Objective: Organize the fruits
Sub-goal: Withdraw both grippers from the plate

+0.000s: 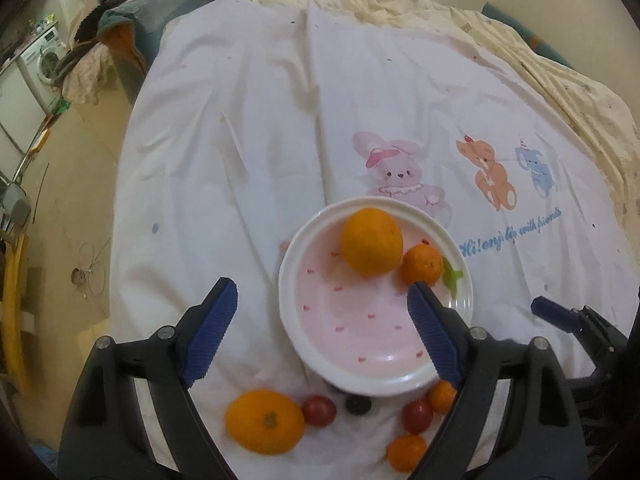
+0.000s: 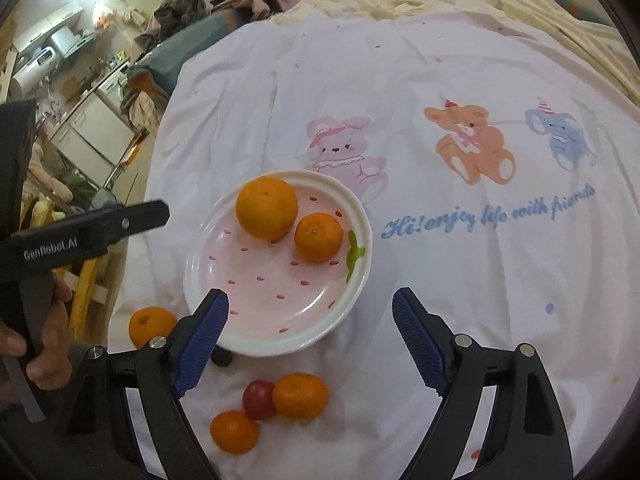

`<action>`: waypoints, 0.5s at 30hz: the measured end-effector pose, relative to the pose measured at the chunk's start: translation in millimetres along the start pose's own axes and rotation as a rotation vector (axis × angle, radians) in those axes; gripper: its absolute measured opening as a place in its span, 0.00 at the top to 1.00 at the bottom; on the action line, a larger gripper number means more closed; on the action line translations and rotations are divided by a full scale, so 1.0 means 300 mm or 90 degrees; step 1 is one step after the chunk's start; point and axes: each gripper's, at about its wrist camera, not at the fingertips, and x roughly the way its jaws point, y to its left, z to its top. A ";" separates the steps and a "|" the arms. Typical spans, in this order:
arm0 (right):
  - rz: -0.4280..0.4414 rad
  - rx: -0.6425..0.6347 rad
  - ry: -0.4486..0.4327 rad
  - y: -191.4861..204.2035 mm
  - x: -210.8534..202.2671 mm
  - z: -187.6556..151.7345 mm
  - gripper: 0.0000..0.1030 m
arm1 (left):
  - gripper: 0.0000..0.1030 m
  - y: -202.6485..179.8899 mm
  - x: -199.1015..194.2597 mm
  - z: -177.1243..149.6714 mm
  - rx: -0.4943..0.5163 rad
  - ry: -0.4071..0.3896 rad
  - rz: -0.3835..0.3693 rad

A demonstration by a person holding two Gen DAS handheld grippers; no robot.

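A pink strawberry-pattern plate (image 1: 360,344) (image 2: 280,320) lies on the white sheet. It holds a big orange (image 1: 371,241) (image 2: 267,207) and a small mandarin (image 1: 423,264) (image 2: 319,237). In front of the plate lie a big orange (image 1: 264,420) (image 2: 151,325), two cherry tomatoes (image 1: 319,410) (image 1: 417,416), a dark berry (image 1: 358,404), and two mandarins (image 1: 442,396) (image 2: 300,395) (image 1: 406,452) (image 2: 234,432). My left gripper (image 1: 322,300) is open and empty above the plate's near side. My right gripper (image 2: 310,312) is open and empty over the plate's right edge.
The white sheet (image 2: 460,260) with cartoon animals covers the bed. The left gripper's body and the hand on it (image 2: 44,340) show at the left of the right wrist view. The bed's left edge drops to the floor (image 1: 80,200), with clutter and appliances beyond.
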 end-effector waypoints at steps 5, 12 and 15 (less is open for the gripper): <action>0.008 0.021 -0.015 0.017 -0.055 -0.032 0.16 | 0.03 0.013 -0.040 -0.054 -0.013 0.008 -0.018; 0.004 0.045 -0.003 0.007 -0.092 -0.106 0.16 | 0.03 0.017 -0.081 -0.143 0.001 0.019 -0.020; 0.005 0.060 -0.004 0.001 -0.109 -0.123 0.16 | 0.03 0.024 -0.088 -0.173 -0.008 0.029 -0.029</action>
